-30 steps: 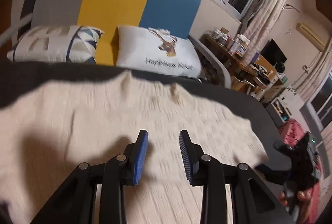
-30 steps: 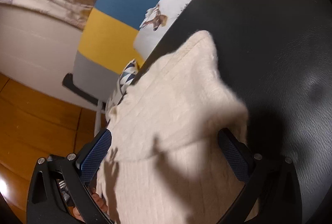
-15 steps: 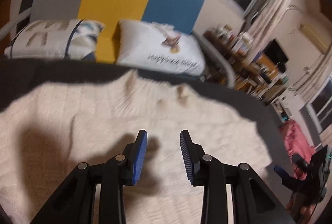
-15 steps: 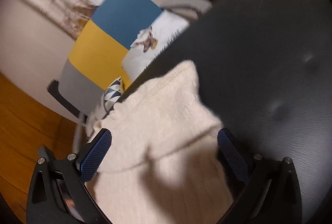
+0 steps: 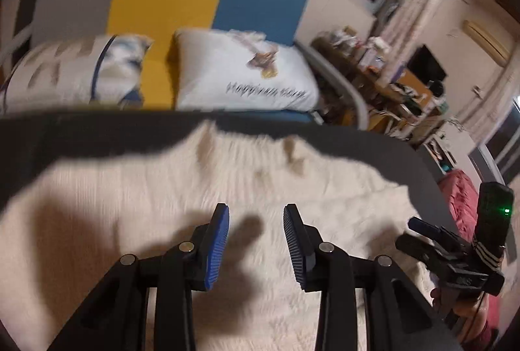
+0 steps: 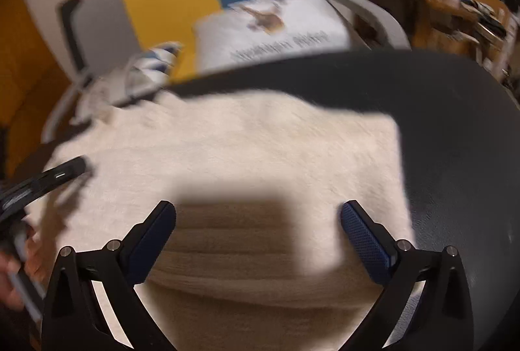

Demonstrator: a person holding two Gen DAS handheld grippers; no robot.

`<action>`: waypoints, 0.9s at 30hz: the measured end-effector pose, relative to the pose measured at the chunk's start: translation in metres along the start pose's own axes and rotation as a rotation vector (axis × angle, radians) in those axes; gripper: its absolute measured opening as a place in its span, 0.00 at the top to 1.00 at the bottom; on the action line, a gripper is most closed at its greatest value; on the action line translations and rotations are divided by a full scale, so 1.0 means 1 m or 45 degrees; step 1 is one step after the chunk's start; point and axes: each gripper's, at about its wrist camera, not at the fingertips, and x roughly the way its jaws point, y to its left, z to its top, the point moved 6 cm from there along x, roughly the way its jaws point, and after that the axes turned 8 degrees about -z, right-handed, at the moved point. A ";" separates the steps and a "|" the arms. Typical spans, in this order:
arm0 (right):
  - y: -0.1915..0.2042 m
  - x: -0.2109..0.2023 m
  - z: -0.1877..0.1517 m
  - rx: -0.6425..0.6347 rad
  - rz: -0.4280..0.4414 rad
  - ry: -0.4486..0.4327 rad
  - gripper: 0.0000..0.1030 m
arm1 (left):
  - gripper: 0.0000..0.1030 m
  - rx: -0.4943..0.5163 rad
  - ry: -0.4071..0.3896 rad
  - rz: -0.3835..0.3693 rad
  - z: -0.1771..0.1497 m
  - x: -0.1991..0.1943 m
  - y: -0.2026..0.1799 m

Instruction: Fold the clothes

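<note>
A: Left tongs [image 5: 256, 222] above the cream sweater [image 5: 182, 195], pads opening, nothing between them. Sweater lies spread on the dark round surface [image 5: 97, 133], reaching near its far rim.

B: Handling?

A: Fluffy knit, judged soft and light, floppy (it will sag and stretch if lifted by one corner). Best pinched at an edge or the fold line, both tongs together.

B: And on the right?

A: Right tongs [image 6: 258, 221] spread wide, released, hovering over the near hem. Sweater's right edge [image 6: 398, 156] is straight; bare surface beyond gives room. Far side is tighter: cushions [image 6: 276, 26] and a sofa just past the rim.
</note>
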 end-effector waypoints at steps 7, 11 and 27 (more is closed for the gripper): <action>0.031 0.013 0.037 -0.314 -0.116 -0.092 0.00 | 0.66 0.030 0.189 -0.361 0.044 0.044 -0.022; 0.046 0.023 0.038 -0.301 0.120 -0.029 0.00 | 0.66 -0.222 0.407 -0.472 0.056 0.094 0.003; 0.025 0.032 0.041 -0.276 0.095 -0.054 0.00 | 0.85 -0.112 0.538 -0.611 0.062 0.133 -0.035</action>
